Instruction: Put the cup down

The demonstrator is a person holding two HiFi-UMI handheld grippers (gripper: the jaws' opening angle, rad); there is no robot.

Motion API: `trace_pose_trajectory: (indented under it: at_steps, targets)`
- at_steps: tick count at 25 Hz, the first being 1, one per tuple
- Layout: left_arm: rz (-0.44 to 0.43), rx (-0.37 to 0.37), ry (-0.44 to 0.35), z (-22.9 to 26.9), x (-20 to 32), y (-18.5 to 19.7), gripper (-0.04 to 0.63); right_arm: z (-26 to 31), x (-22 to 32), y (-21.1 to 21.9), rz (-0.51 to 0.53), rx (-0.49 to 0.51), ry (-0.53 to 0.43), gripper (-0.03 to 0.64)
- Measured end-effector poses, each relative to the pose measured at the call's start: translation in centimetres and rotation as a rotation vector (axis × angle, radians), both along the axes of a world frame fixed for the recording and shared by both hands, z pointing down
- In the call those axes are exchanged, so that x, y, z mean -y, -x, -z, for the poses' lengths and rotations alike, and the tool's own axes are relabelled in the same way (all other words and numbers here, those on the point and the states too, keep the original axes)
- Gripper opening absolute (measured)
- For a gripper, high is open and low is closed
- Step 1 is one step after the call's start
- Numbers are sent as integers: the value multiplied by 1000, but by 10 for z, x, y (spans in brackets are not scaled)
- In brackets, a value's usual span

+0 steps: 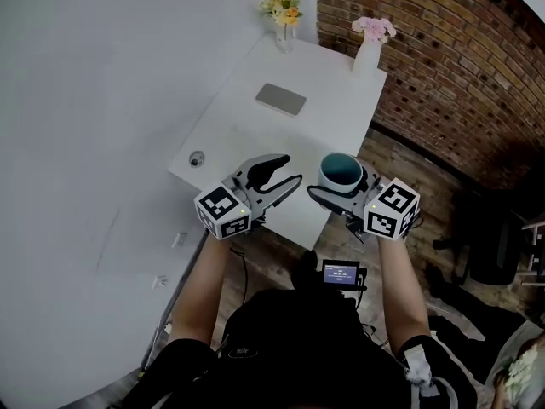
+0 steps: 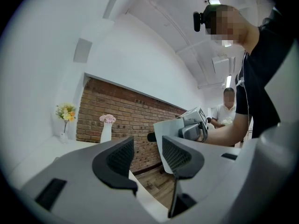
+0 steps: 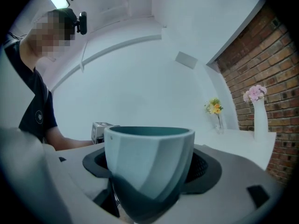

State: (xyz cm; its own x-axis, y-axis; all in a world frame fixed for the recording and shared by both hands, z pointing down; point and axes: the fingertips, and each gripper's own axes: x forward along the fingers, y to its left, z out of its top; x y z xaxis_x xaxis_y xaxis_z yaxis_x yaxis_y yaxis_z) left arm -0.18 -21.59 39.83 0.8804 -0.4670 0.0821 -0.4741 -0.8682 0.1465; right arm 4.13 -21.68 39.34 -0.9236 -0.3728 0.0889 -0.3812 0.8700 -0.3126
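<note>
Right hand-held gripper (image 1: 344, 189) clasped the upright cup (image 1: 341, 169) by the bench's (image 1: 255, 135) near right edge, so it likely needed carrying farther in and lowering level before release; left hand-held gripper (image 1: 279, 174) gaped empty.

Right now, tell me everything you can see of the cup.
The cup is a handleless tumbler that looks ceramic or plastic. Its outside is faceted in pale and darker teal, and its inside is deep teal. It looks empty. It stands upright, clamped at its sides between the jaws of the right gripper, and seems to be held in the air at the near edge of the white table. Nothing else touches it.
</note>
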Motion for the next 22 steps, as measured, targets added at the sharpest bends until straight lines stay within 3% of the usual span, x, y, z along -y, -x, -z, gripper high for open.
trace_pose_trajectory:
  at_steps: [14,22]
  targets:
    - [90,0,11,1,34,1,179,-1,35,9,99,20,12,397]
    - [72,-5,20,-2,31,5,179,-4,33,15,86,19,19,397]
